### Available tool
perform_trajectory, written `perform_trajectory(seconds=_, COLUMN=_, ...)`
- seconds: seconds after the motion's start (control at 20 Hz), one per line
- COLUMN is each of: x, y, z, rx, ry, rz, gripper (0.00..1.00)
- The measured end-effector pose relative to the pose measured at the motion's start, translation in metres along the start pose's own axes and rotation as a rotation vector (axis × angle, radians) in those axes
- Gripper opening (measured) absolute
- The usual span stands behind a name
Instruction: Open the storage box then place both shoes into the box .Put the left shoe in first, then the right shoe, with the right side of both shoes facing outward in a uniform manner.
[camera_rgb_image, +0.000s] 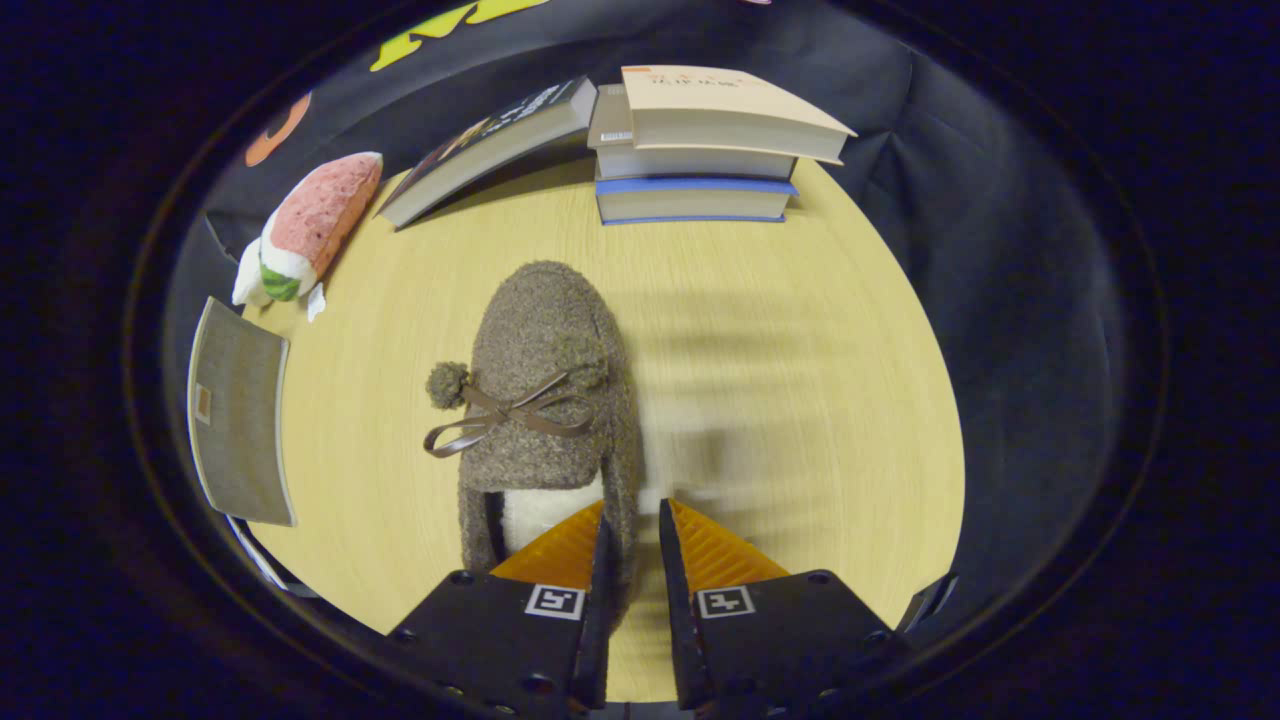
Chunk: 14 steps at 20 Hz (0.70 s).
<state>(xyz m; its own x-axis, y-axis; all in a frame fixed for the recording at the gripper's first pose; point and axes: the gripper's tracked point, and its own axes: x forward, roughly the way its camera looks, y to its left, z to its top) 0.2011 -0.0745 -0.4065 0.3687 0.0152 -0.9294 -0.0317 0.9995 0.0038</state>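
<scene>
Item: my gripper (633, 525), jaws clenched on the side wall of a slipper (545, 400), toe pointing ahead; table (800, 350); books (700, 150) beyond.

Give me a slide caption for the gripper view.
Gripper pinches the side wall of a fuzzy brown bow-tied slipper on the round wooden table.

We lose the shoe's (545, 390) heel behind the fingers (565, 550) of the gripper (632, 535) (clamped on its side wall); the grey storage box (238, 410) is cut off.
</scene>
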Motion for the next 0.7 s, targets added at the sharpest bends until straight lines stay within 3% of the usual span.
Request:
perform_trajectory(seconds=0.2, x=0.003, y=0.01, z=0.004, rx=-0.061, ry=0.027, rz=0.023, gripper=0.22)
perform_trajectory(seconds=0.3, x=0.002, y=0.009, z=0.003, rx=-0.036, ry=0.045, rz=0.014, gripper=0.06)
perform_trajectory(seconds=0.4, x=-0.001, y=0.011, z=0.003, rx=0.009, ry=0.064, rz=0.024, gripper=0.01)
perform_trajectory(seconds=0.7, x=-0.034, y=0.033, z=-0.005, rx=0.118, ry=0.073, rz=0.127, gripper=0.0)
